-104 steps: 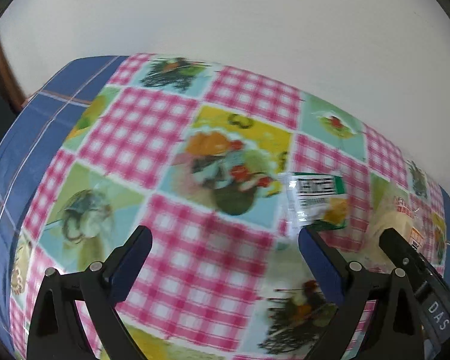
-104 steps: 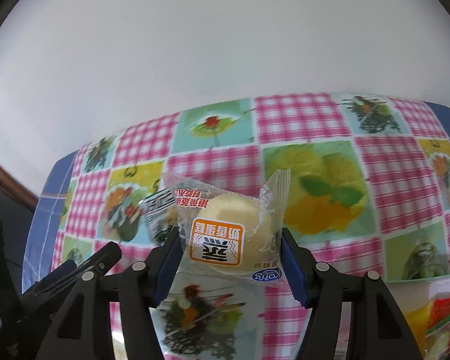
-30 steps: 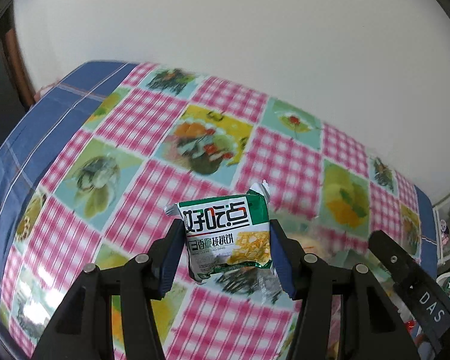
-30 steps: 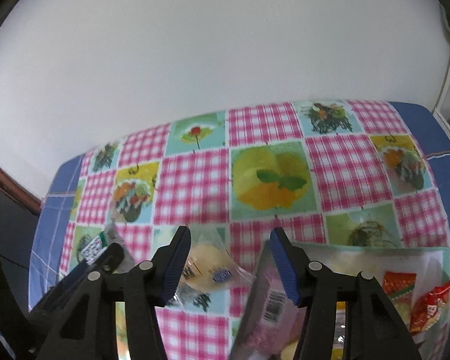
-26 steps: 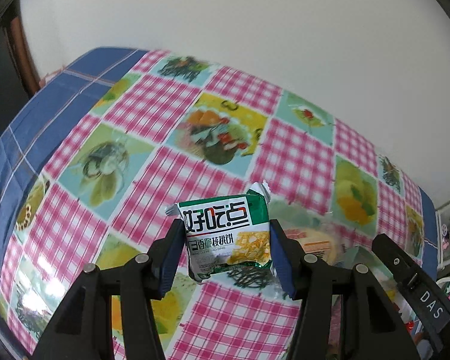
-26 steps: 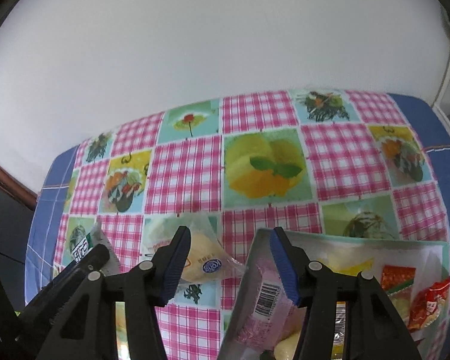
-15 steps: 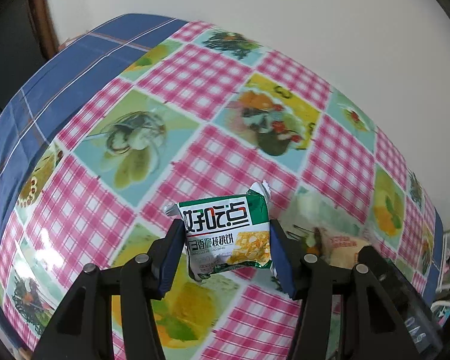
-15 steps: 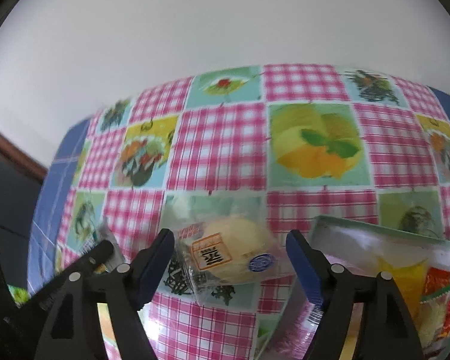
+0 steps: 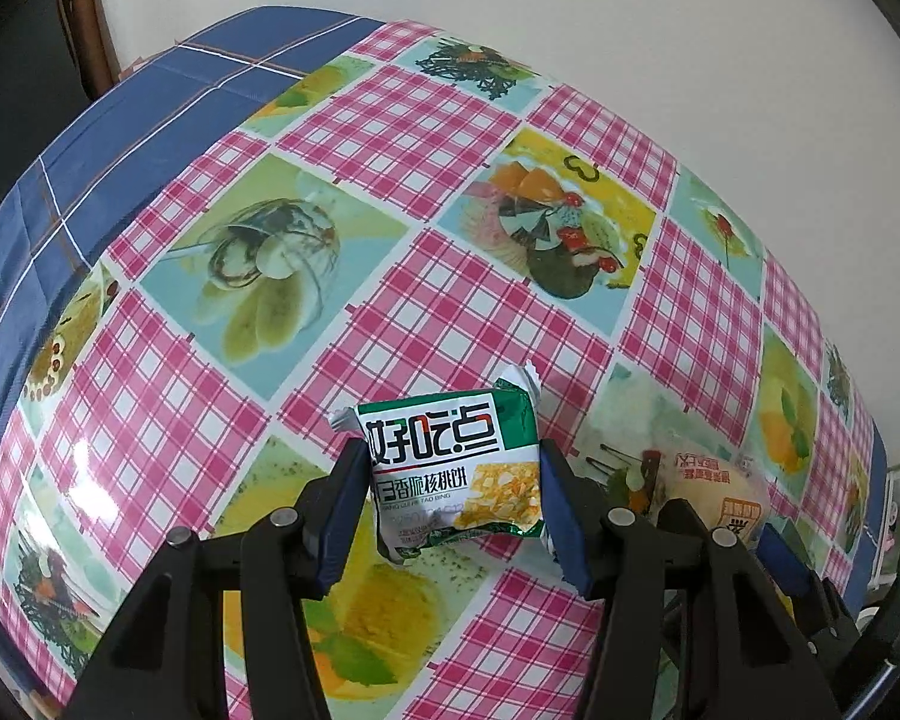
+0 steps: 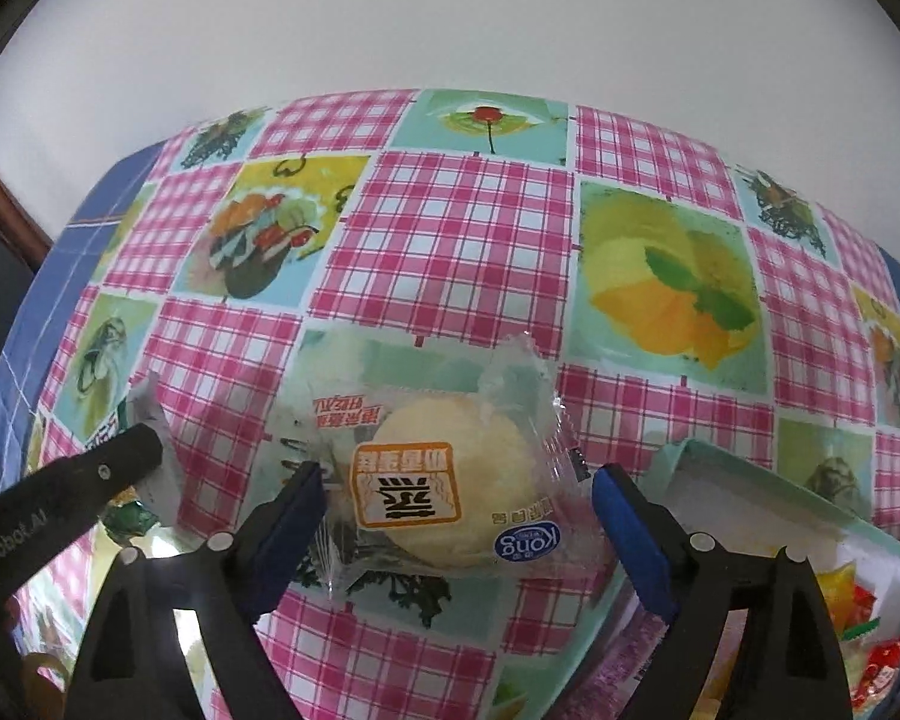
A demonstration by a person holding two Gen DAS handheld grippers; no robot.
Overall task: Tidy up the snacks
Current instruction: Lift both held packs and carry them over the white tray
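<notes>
My left gripper [image 9: 453, 480] is shut on a green and white biscuit packet [image 9: 444, 438], held upright just above the checked tablecloth [image 9: 390, 120]. A clear packet with a round yellow bun [image 10: 450, 438] lies flat on the cloth. My right gripper [image 10: 457, 477] straddles it, its jaws opening and the blue pads standing clear of the wrapper on both sides. The bun packet [image 9: 714, 492] also shows at the lower right of the left wrist view. One black finger [image 10: 90, 468] of the left gripper reaches in at the left of the right wrist view.
A pale green tray [image 10: 750, 474] with several bright snack packets [image 10: 858, 630] sits at the lower right, close to my right gripper. A blue cloth [image 9: 120, 120] borders the table's left side. A white wall stands behind the table.
The left gripper picked up the green packet and sank toward the table with it. The right gripper let go of the bun packet, swung left off the tray, widened, and came down around it.
</notes>
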